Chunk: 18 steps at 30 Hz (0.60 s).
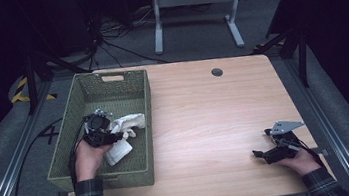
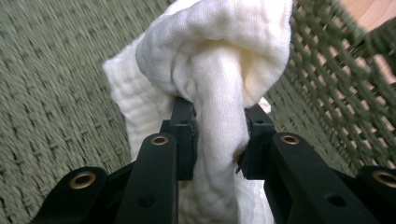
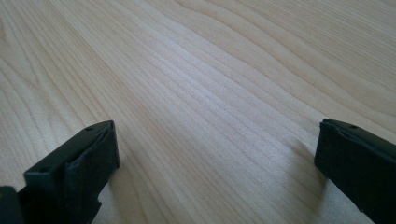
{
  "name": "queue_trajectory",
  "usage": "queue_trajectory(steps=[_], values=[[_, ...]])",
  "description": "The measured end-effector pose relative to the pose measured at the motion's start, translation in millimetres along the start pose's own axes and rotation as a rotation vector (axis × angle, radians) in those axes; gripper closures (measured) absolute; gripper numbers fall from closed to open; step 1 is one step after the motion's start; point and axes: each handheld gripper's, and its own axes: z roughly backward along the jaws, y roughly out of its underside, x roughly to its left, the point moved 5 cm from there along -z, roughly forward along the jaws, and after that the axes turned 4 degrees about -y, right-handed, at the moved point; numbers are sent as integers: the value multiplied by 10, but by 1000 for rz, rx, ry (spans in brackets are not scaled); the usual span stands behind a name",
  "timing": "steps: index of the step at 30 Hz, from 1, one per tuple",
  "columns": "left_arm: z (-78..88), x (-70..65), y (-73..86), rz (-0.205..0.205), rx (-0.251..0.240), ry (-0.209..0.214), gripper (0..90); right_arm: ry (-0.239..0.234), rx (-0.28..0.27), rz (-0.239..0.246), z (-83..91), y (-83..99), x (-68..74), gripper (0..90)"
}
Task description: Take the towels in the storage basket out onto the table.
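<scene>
A white cloth [image 1: 126, 126] lies bunched inside the green woven basket [image 1: 110, 85] at the table's left. My left gripper [image 1: 116, 135] is inside the basket, shut on a fold of that white cloth [image 2: 219, 70]; both pads [image 2: 184, 135] press into the fabric, which bulges above them. At the table's right front my right gripper [image 1: 260, 154] rests low over the bare wood, its jaws wide apart. In the right gripper view my right gripper [image 3: 217, 140] is open with nothing between the jaws but wooden tabletop [image 3: 210, 70].
The basket wall [image 2: 336, 93] stands close on the right of the held cloth. A round grommet hole [image 1: 217, 72] sits at the table's far edge. A white desk frame [image 1: 191, 5] stands on the floor beyond, with cables on the floor.
</scene>
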Motion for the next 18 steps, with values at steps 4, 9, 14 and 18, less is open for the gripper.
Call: queue_trajectory(steps=[4, 9, 14, 18], values=[[58, 1, -28, 5, -53, 12, 728, 0, 0, 0, 0, 0, 0, 1], [114, 8, -54, 13, -103, 27, 731, 0, 0, -1, 0, 0, 1, 1], [178, 2, -90, 21, -145, 32, 732, 0, 0, 0, 0, 0, 0, 1], [246, -14, -123, 25, -173, 46, 732, 0, 0, 0, 0, 0, 0, 1]])
